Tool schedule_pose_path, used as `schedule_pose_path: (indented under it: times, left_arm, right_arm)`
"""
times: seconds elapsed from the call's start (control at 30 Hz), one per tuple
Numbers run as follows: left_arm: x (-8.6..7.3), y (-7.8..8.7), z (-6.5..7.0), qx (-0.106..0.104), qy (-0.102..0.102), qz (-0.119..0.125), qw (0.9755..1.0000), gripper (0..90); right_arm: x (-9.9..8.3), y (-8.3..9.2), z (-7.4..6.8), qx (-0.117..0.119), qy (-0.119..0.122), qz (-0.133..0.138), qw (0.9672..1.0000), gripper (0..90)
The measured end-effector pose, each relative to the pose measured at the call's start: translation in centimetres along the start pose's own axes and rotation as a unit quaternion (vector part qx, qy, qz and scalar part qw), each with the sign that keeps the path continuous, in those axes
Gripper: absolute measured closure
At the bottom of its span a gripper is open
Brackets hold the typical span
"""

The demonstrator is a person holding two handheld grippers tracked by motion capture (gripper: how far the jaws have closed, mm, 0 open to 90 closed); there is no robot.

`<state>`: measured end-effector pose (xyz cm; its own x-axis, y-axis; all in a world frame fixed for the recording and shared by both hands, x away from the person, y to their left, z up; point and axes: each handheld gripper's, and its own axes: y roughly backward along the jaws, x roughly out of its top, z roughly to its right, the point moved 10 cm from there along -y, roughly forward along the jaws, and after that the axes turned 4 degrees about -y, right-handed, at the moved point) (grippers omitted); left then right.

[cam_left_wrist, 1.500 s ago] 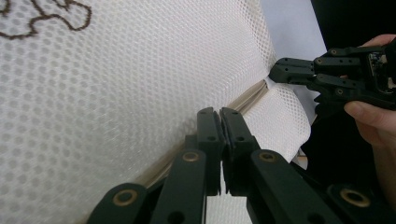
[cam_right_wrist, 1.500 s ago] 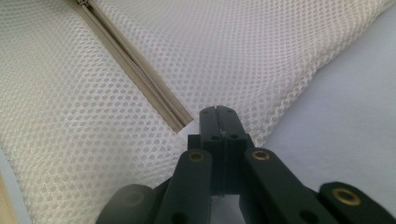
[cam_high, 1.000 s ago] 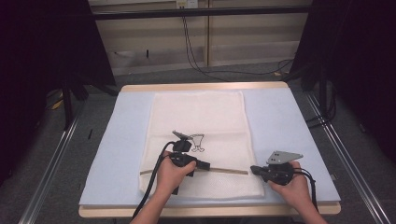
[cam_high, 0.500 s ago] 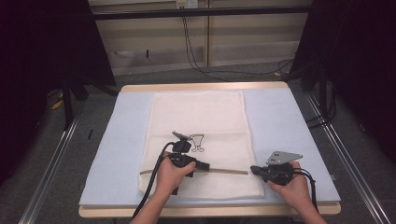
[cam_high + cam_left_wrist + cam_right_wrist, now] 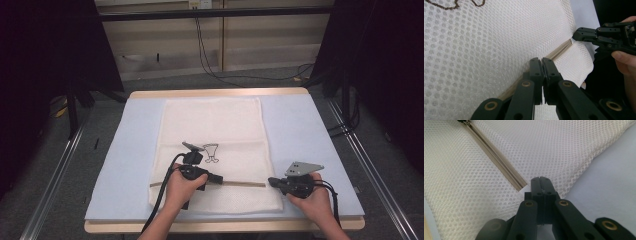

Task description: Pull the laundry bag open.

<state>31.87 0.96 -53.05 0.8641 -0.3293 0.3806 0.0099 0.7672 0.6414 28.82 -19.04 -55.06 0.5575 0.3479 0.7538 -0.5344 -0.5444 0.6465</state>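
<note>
Found a white mesh laundry bag spread flat on the pale blue mat of the table, long side running away from the person, with a small brown embroidered figure near its middle. Noted the tan zipper crossing the bag's near end from side to side.

Saw the left gripper, held in the left hand, lying low on the bag about midway along that zipper. Found its jaws pressed tight together right on the zipper line in the left gripper view. Judged them clenched on the slider's pull, though could not see the pull itself behind the jaws.

Saw the right gripper, held in the right hand, at the bag's right edge, just beside the zipper's end. Found its jaws clenched too, pinching the mesh there and drawing it slightly taut, as seen from the left gripper view.

Judged the work to be on the zipper, with one end anchored and the slider in hand, roughly half of the run covered. Found the stretch between the two grippers looking meshed shut in the right gripper view. Could not make out the state of the stretch left of the slider, so could not tell whether opening or closing was under way. Reckoned the remaining half of the travel not yet done either way.
</note>
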Motion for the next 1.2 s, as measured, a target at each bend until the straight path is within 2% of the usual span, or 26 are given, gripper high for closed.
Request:
schedule_pose_path:
  times: [0.17,0.23,0.3,0.33,0.4,0.43,0.83,0.93,0.97,1.0,1.2]
  left_arm:
    - [-0.1,0.0,-0.1,0.006,-0.002,0.0,1.0,87.5]
    - [-0.1,0.0,0.1,-0.001,0.003,0.001,1.0,87.4]
    - [-0.1,0.1,-0.2,0.005,-0.001,0.001,1.0,87.4]
    - [-0.1,0.2,-0.1,-0.002,0.003,0.005,1.0,87.5]
    - [-0.1,0.3,-0.1,0.002,0.004,0.003,1.0,87.4]
    - [-0.1,0.4,-0.1,-0.005,0.007,0.006,0.9999,87.4]
    - [-0.2,0.8,-0.3,0.003,-0.003,0.001,1.0,87.5]
    - [-0.2,0.9,-0.3,-0.004,0.007,0.005,1.0,87.4]
    - [-0.3,1.1,-0.6,0.001,-0.002,0.001,1.0,87.5]
    - [-0.3,1.1,-0.6,-0.004,0.0,0.001,1.0,87.4]
    - [-0.4,1.6,-0.9,0.0,0.0,0.003,1.0,87.4]
  right_arm:
    - [0.0,0.0,0.0,0.002,-0.002,0.0,1.0,90.0]
    - [0.0,0.0,0.0,0.003,-0.003,-0.001,1.0,90.0]
    - [0.0,0.0,0.0,0.003,-0.003,-0.001,1.0,90.0]
    - [0.0,0.0,0.0,0.003,-0.003,-0.001,1.0,90.0]
    - [0.0,0.0,0.0,0.003,-0.003,-0.001,1.0,90.0]
    - [0.0,0.0,0.0,0.0,-0.002,0.001,1.0,90.0]
    - [0.0,0.0,0.0,0.0,-0.002,0.003,1.0,90.0]
    - [0.0,0.0,0.0,-0.001,-0.001,0.005,1.0,90.0]
    - [0.0,0.0,0.0,-0.001,-0.001,0.004,1.0,90.0]
    - [0.0,0.0,0.0,-0.002,0.0,0.004,1.0,90.0]
    - [0.0,0.0,0.0,-0.003,-0.003,0.004,1.0,90.0]
